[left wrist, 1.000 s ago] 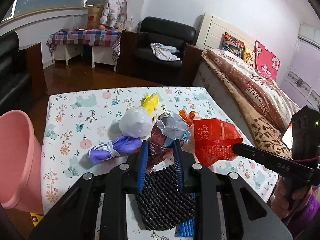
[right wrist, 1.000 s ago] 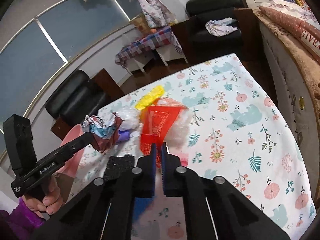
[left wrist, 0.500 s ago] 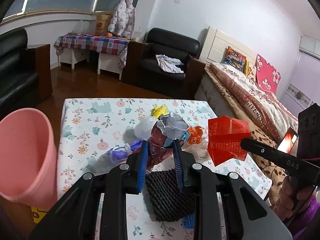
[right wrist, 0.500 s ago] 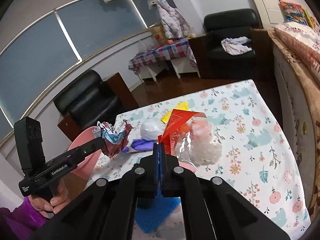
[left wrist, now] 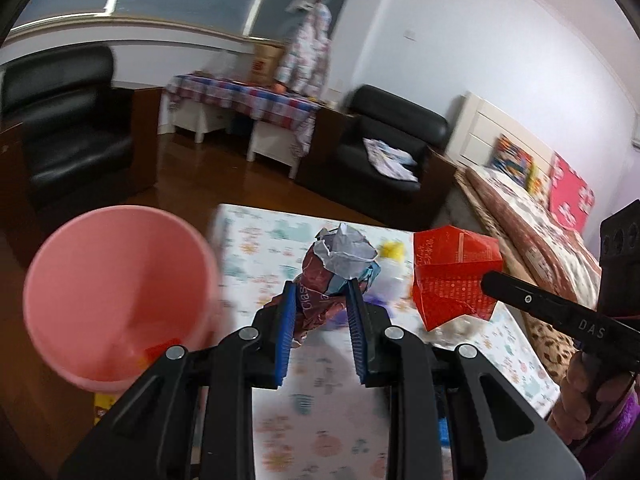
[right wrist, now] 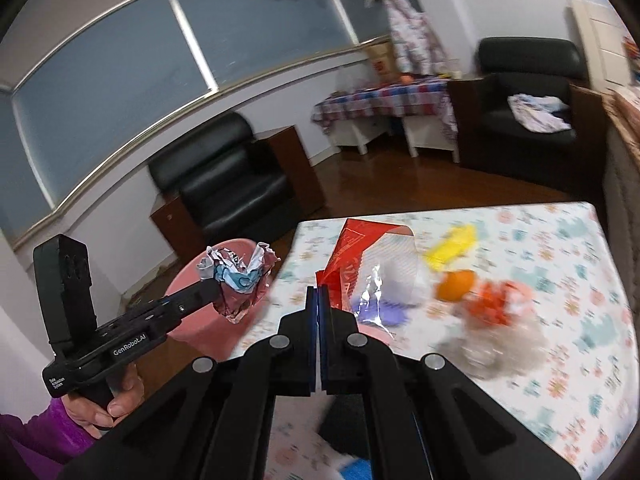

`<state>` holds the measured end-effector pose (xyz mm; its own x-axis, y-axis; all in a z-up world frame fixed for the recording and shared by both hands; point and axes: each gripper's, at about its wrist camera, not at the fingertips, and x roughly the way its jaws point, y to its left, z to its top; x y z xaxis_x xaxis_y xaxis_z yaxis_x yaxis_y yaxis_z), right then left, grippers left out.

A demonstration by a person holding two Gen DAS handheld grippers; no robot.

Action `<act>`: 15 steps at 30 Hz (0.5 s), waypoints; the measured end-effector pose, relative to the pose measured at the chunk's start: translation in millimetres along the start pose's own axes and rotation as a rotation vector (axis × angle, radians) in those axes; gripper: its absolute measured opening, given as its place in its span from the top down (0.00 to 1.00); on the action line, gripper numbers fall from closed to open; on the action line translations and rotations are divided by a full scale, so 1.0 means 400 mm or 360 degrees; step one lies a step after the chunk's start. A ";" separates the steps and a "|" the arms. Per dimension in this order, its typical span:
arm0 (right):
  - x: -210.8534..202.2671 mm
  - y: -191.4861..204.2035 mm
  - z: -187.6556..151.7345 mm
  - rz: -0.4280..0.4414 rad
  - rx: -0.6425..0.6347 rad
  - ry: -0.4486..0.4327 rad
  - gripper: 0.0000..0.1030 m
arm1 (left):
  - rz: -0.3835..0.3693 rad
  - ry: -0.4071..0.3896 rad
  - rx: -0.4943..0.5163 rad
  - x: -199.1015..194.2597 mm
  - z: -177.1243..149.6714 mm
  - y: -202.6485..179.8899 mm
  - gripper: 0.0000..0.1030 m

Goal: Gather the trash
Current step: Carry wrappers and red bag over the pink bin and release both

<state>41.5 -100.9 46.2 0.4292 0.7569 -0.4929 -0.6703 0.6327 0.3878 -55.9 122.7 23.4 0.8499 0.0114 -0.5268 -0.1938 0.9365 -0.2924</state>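
Up close, at lower centre, the left claw (left wrist: 322, 300) pinches a crumpled wrapper (left wrist: 340, 264) — light, crushable, best held mid-bulk. Right claw (right wrist: 319, 300), pressed together, nips a thin, slippery red bag (right wrist: 348, 252) by its edge; pink bin (left wrist: 116, 292) waits left.

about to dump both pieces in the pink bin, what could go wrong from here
The right gripper pinches only a corner of the red wrapper, so it might slip free and fall short of the pink bin. The left gripper holds the crumpled wrapper by its lower part; it may snag on the pads. Both pieces heading for one opening might collide.
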 end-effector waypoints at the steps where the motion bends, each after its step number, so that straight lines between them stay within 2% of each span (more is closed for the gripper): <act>1: 0.015 0.015 0.006 0.0021 -0.0014 0.0008 0.99 | 0.0035 -0.0014 -0.0024 -0.011 0.003 0.024 0.76; 8: 0.138 0.147 0.047 0.0174 -0.0138 0.0067 0.99 | 0.0247 -0.0080 -0.0115 -0.064 0.017 0.150 0.76; 15: 0.266 0.253 0.064 0.0293 -0.0227 0.0158 0.99 | 0.0371 -0.0049 -0.0213 -0.067 0.002 0.245 0.76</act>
<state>34.6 47.8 53.0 0.2352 0.8328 -0.5011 -0.8131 0.4511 0.3679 -97.3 214.6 9.6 0.7887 0.2337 -0.5686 -0.4473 0.8526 -0.2701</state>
